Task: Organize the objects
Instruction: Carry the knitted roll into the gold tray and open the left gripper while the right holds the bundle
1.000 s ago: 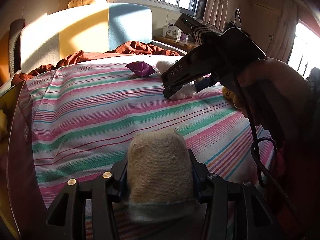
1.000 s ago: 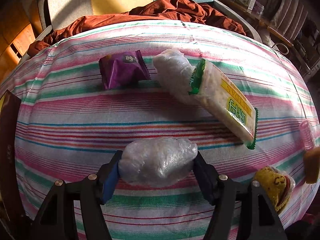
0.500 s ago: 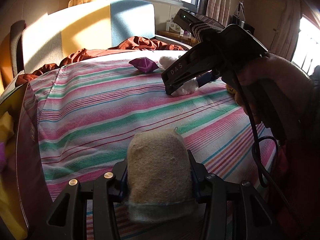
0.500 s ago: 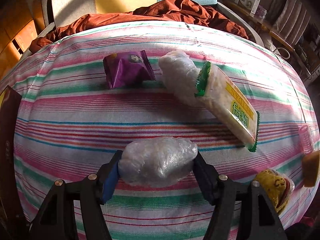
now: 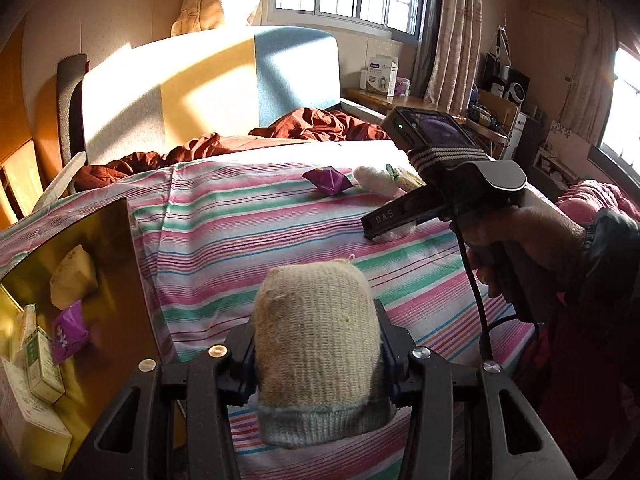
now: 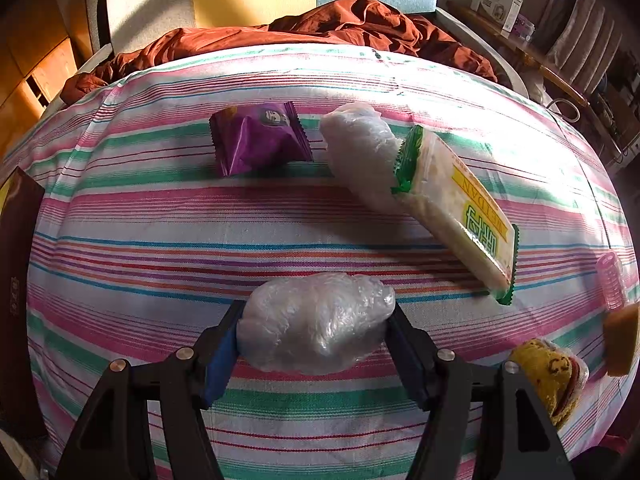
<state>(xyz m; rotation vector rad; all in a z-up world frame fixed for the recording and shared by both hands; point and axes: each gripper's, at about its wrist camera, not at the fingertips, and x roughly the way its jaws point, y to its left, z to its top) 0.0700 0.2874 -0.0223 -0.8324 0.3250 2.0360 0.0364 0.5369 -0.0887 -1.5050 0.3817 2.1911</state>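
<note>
My left gripper (image 5: 316, 356) is shut on a beige knitted roll (image 5: 316, 340) held above the striped cloth. My right gripper (image 6: 316, 336) is shut on a clear plastic-wrapped lump (image 6: 316, 332) just above the cloth; it shows in the left wrist view (image 5: 390, 232) too. On the cloth beyond lie a purple snack packet (image 6: 260, 140), another plastic-wrapped lump (image 6: 360, 148) and a long yellow-green cracker packet (image 6: 460, 208). A gold-lined box (image 5: 100, 280) at the left holds a purple packet (image 5: 68, 332), small cartons and a pale lump.
A yellow patterned bundle (image 6: 552, 376), a pink ridged item (image 6: 612, 280) and an orange block (image 6: 622, 336) lie at the cloth's right edge. Rust-red bedding (image 6: 340, 24) and a headboard (image 5: 208, 84) lie behind. The box's dark wall (image 6: 16, 280) stands left.
The left gripper has swung left with the knitted roll, bringing the gold box and its contents into view. The right gripper has risen slightly with its wrapped lump.
</note>
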